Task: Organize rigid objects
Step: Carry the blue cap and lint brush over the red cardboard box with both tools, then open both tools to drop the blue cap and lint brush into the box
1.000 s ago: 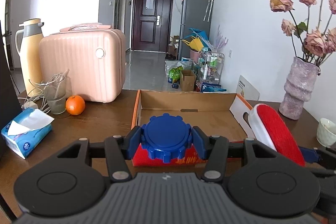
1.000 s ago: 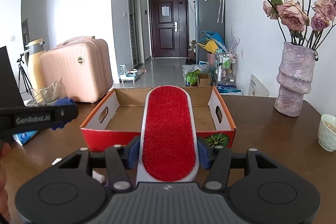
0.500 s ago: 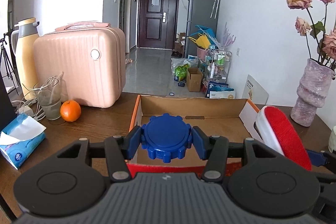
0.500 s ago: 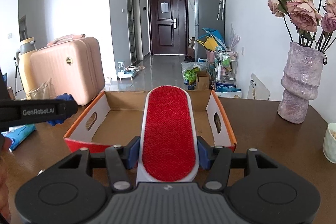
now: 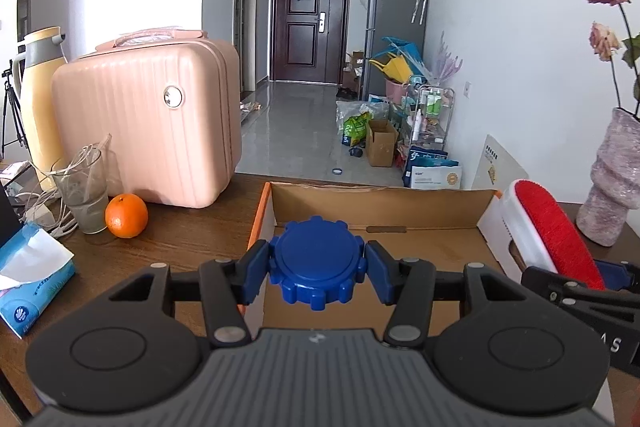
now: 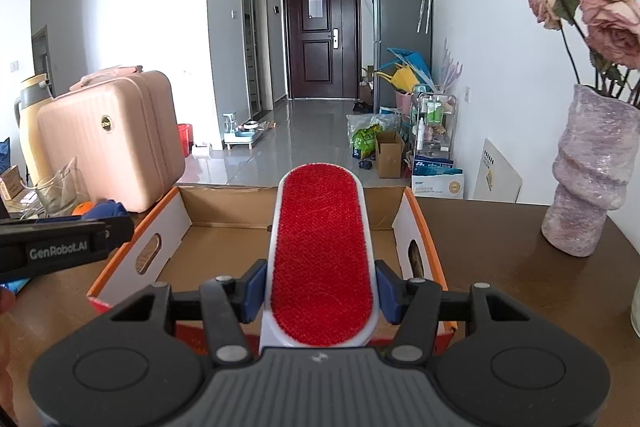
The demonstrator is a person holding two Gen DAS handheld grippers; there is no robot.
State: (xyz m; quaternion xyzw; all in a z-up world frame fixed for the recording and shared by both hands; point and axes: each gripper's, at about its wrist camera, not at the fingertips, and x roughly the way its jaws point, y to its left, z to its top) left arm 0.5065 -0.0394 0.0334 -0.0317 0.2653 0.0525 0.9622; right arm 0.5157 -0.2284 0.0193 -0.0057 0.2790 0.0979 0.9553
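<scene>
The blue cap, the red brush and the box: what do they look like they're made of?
Blue cap: probably hard moulded plastic, matte, with crisp notches around the rim. Red brush: a fuzzy, velvet-like red fabric pad in a smooth, glossy white shell, likely plastic. Box: cardboard, dull brown inside, with folded walls, punched hand holes and a printed orange-red outside.

The blue cap (image 5: 318, 261) looks like smooth matt plastic, and the brush (image 6: 322, 255) has fuzzy red cloth in a glossy white plastic shell. Box (image 5: 432, 251) is plain rough cardboard, sitting on a dark, slightly shiny wood table (image 6: 500, 259).
</scene>
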